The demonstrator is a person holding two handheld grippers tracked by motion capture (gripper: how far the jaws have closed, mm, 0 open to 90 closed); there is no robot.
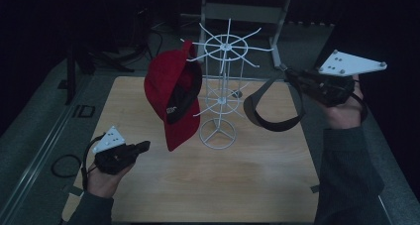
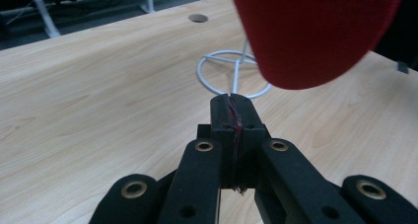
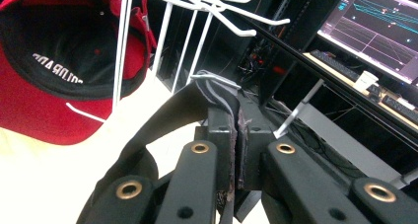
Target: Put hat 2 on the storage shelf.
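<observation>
Right tool (image 1: 289, 75): jaws pressed together on the strap of a dark grey visor cap (image 1: 270, 111), held up in the air over the worktop's far right part.
Held cap: its brim loop hangs down and to the left of the clamped tool; in the right gripper view the strap (image 3: 217, 93) bunches between the jaws.
Left tool (image 2: 232, 105): jaws together with nothing between them, resting low near the worktop's left edge, pointing toward the stand's base.
White wire rack with spoked hook arms (image 1: 225, 49): stands on a ring base at the middle of the light wooden worktop (image 1: 237, 180), toward the far edge.
Red baseball cap with black lining (image 1: 173, 93): hangs from a hook on the rack's left side.
Key relation: the free hooks on the rack's right side lie just left of the visor cap, near it; the right hand is the nearer one, so the strap probably has to travel left and over a hook tip.
</observation>
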